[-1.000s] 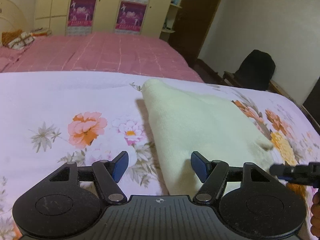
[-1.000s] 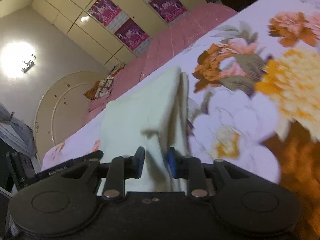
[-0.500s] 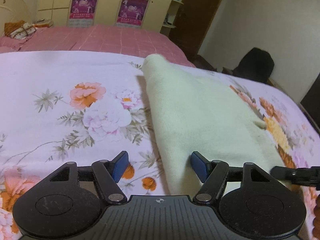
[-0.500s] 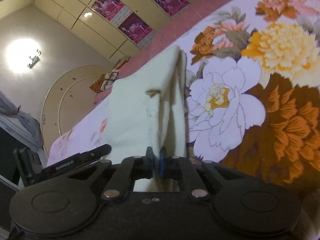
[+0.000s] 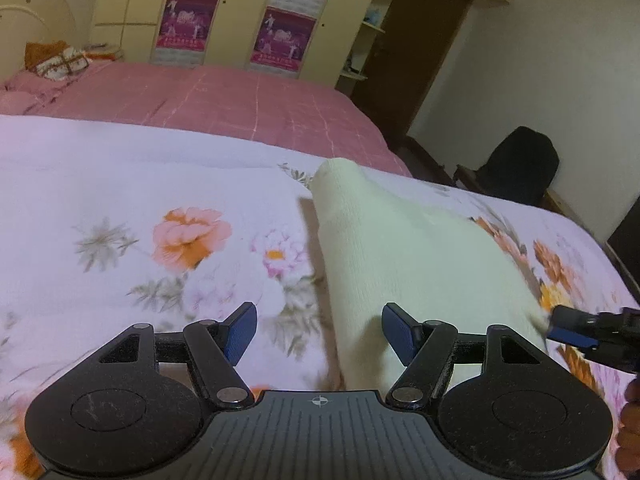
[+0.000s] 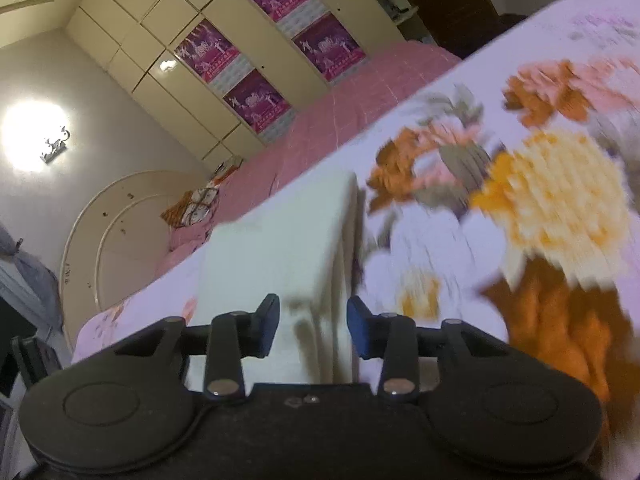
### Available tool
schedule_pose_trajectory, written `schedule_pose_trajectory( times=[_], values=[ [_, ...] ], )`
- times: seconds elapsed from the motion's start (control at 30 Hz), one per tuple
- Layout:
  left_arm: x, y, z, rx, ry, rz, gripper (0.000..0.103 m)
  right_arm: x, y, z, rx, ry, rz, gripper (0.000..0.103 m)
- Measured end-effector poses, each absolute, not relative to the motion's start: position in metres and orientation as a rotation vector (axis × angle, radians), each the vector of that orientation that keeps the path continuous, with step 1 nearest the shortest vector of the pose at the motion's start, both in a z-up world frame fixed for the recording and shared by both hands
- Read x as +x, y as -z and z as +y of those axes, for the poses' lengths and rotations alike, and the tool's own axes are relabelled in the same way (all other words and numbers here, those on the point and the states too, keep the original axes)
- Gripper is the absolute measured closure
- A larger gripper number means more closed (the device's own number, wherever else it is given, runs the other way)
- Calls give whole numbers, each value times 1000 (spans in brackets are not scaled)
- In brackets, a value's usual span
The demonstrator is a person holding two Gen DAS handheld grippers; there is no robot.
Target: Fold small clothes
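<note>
From the left wrist, the left gripper [image 5: 318, 330] hovers with its jaws spread wide over the floral bedspread [image 5: 120, 200], the cream garment's [image 5: 400, 264] near left edge lying between them untouched, and the garment stretches toward the bedspread's far edge. From the right wrist, the right gripper [image 6: 312, 326] has just been opening, its jaws apart with the garment's [image 6: 280, 248] near right edge between them, unpinched.
</note>
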State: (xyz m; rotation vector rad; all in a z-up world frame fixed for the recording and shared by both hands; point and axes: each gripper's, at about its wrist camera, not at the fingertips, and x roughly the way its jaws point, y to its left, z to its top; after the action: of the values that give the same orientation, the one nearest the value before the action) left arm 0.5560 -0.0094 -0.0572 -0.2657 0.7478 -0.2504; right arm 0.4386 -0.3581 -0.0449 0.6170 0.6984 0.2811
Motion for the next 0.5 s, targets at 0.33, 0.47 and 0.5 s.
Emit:
schedule_pose_trajectory(
  times=[0.33, 0.47, 0.5],
  values=[
    [570, 62, -18, -217, 261, 781, 32, 486, 59, -335, 387, -236, 750, 96],
    [580, 45, -16, -208, 266, 704, 32, 477, 43, -331, 291, -213, 694, 77],
    [588, 43, -17, -211, 261, 700, 32, 477, 37, -328, 266, -206, 663, 75]
  ],
)
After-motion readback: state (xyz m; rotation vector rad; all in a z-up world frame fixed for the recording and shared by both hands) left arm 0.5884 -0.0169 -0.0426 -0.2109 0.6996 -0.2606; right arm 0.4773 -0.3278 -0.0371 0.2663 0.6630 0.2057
